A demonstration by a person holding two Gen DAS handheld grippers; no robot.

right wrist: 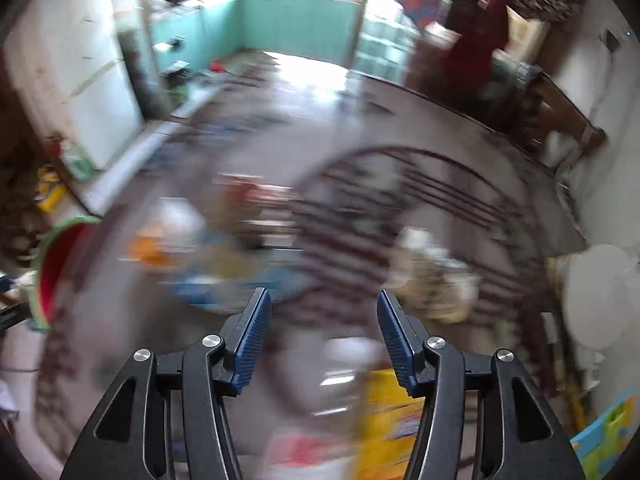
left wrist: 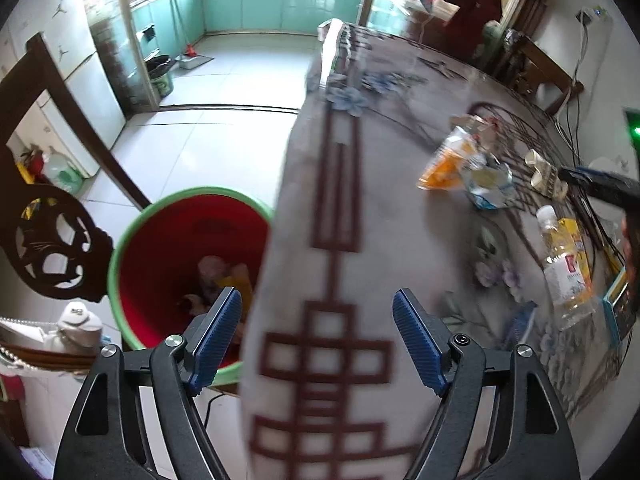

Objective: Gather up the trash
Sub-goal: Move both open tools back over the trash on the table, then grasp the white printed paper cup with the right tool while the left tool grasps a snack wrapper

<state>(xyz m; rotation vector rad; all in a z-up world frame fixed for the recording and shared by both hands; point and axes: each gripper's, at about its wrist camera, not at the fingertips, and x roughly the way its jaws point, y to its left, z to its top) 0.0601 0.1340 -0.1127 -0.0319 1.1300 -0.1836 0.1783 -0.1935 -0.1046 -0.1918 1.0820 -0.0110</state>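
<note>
Some trash already lies in the red bin (left wrist: 192, 264) on the floor beside the tabletop (left wrist: 384, 216) — wrappers (left wrist: 464, 172) and a bottle (left wrist: 566, 264) remain there. Left gripper (left wrist: 318, 336) and right gripper (right wrist: 324, 332) — jaws apart, empty.

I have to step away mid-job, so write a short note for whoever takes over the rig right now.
Left gripper: open, empty, over the table's edge by the bin.
Right gripper: open, nothing between its pads; its view is badly blurred.
Red bin with a green rim stands on the floor beside the table and already holds some trash.
Left on the table: orange wrapper, crumpled blue and white packet, paper cups, and a plastic bottle lying near the edge.
Done: a few pieces binned. Left: the pile above.
</note>
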